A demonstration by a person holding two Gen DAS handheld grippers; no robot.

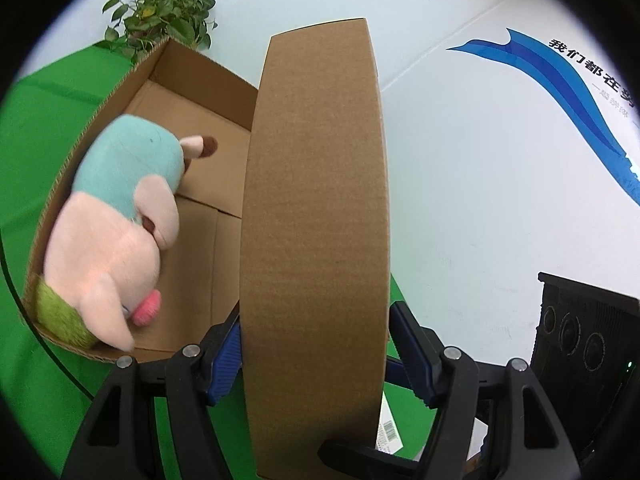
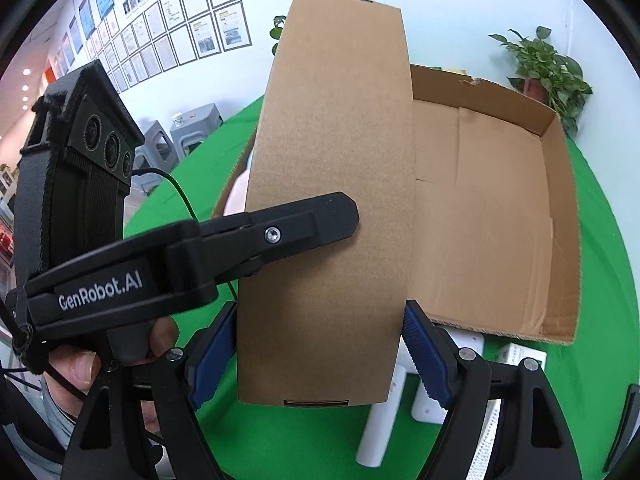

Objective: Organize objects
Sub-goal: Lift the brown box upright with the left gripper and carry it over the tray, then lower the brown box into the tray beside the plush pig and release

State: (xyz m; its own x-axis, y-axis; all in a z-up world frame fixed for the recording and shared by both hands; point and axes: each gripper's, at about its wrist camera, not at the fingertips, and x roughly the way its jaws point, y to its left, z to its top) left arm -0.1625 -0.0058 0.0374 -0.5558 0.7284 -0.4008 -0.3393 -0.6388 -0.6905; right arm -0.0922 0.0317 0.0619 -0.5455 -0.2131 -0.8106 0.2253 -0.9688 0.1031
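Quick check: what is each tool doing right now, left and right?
Left tool: shut on the brown cardboard box flap, a finger on each face.
Right tool: straddles the same flap; cannot tell whether its blue pads touch it.

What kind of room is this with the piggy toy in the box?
Probably an office or company demo room: framed certificates cover one wall, a blue slogan banner marks another, and the cardboard box sits on a green-covered table.

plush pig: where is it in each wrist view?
Left wrist: plush pig fills the left of frame, lying inside the cardboard box.
Right wrist: almost hidden; only a pale pink sliver left of centre, behind the brown cardboard panel.
Shared landmark: that upright panel, centre of both views, between each gripper's blue fingers.
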